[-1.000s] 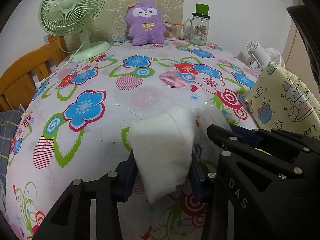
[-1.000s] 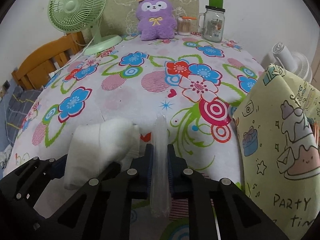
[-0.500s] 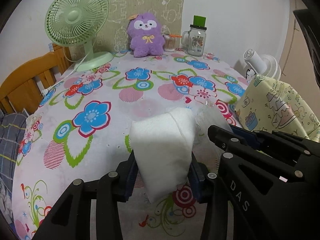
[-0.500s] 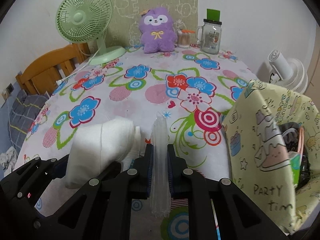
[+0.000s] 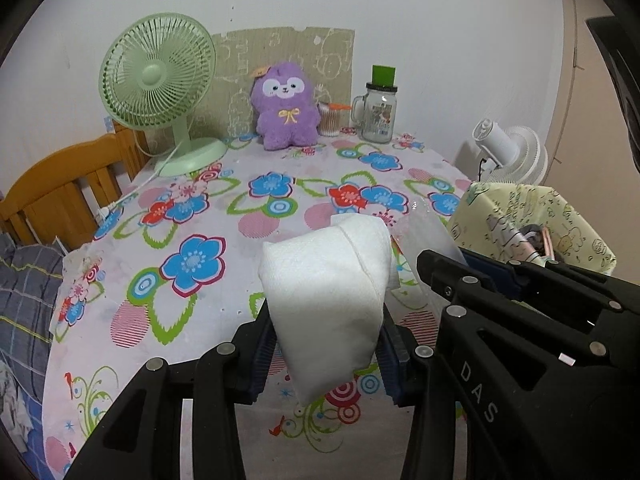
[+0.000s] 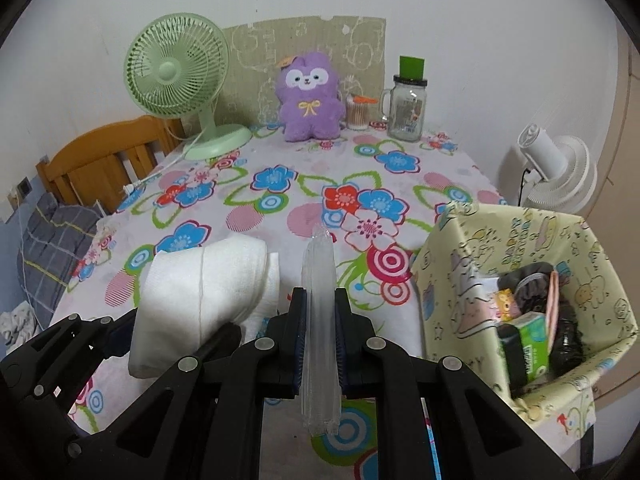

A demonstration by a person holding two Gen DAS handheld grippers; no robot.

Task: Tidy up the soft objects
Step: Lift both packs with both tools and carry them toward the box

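L fingers (image 5: 326,344) clamp white pad (image 5: 326,296); R fingers (image 6: 320,328) pinch clear sleeve (image 6: 319,320). Risk: sleeve slips, or pad snags bin (image 6: 452,256) rim at 3 o'clock.

left gripper (image 5: 326,354) with white pad (image 5: 326,300): rising above floral tablecloth (image 5: 192,264) | right gripper (image 6: 320,334) with clear plastic strip (image 6: 319,320): rising above it | yellow bin (image 6: 472,264) interior: coming into view

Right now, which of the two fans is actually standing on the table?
The green desk fan, whose base rests on the flowered tablecloth at the back left. The white fan stands beyond the table's right edge.
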